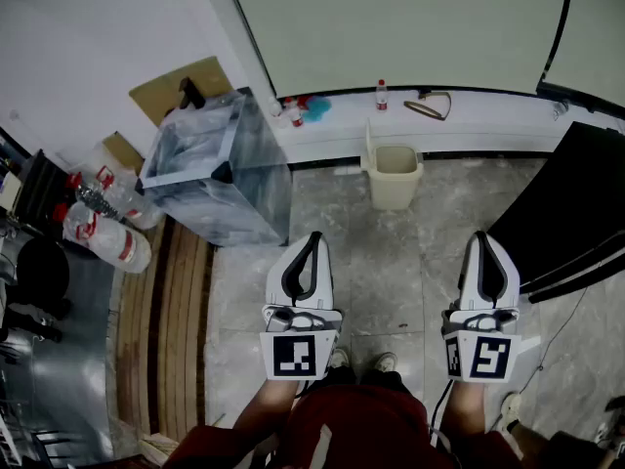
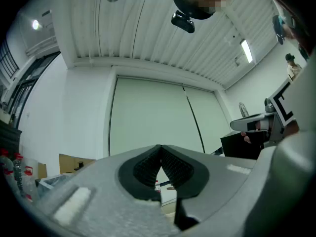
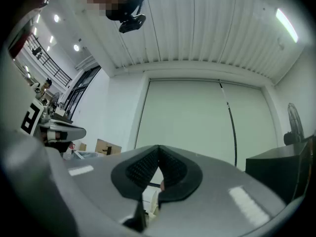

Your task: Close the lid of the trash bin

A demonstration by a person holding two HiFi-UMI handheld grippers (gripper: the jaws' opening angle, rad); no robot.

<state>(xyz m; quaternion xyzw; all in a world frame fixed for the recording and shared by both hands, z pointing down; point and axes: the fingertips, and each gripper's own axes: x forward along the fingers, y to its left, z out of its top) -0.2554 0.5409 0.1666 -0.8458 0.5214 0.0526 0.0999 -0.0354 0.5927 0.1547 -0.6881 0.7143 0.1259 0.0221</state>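
Head view: trash bin (image 1: 395, 176) sits upper centre of frame, backed vs the low white ledge (image 1: 488, 125). Mouth is open and the lid (image 1: 369, 147) stands upright at its left edge. Left gripper (image 1: 313, 236) is lower centre and right gripper (image 1: 481, 235) lower right. Both are over bare floor (image 1: 391, 272), pointing up-frame, well short of the bin. A clear plastic box (image 1: 220, 169) is upper left, not part of the job.

Left gripper view: pads (image 2: 145, 169) meet at the tip, jaws together, nothing btwn them. Mostly wall and ceiling ahead.

Right gripper view: same here, pads tip to tip, no load.

My read: we're at the approach step and the lid hasn't been touched yet. Next I'd bring one gripper fwd, prob the left since the lid is on that side. I'd get its tip behind the lid and push it over and down onto the rim. Closed jaws are fine for a push. The bin looks light and may slide, so go gently.
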